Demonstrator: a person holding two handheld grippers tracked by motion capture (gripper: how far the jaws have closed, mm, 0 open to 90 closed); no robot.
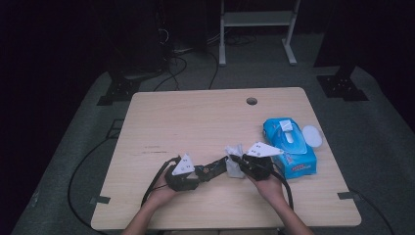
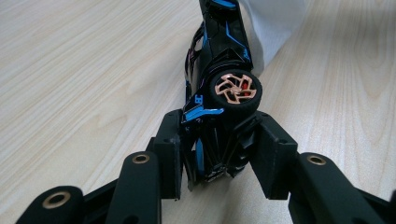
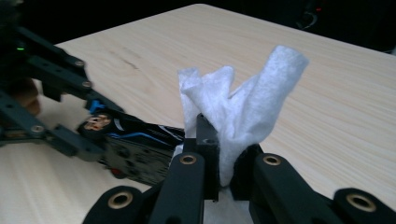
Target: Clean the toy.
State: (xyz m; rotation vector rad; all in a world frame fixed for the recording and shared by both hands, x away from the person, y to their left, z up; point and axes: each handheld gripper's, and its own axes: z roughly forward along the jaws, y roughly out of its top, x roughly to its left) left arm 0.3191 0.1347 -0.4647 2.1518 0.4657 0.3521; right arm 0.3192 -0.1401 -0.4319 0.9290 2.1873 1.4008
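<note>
A black toy car [image 2: 219, 60] with blue trim and copper-coloured wheels lies on its side just above the table, its rear end clamped between the jaws of my left gripper [image 2: 219, 154]. In the high view the left gripper [image 1: 211, 169] points right with the car [image 1: 215, 166] reaching toward a crumpled white wipe [image 1: 236, 165]. My right gripper [image 3: 226, 161] is shut on that wipe [image 3: 243, 105], which stands up in folds and touches the car's front end [image 3: 140, 144]. From above, the right gripper [image 1: 234, 160] points left, meeting the car.
A blue pack of wet wipes [image 1: 288, 144] with its white lid [image 1: 311, 135] flipped open lies at the right of the wooden table [image 1: 195, 117]. A cable hole [image 1: 251, 101] sits near the far edge. Cables trail off the near edge.
</note>
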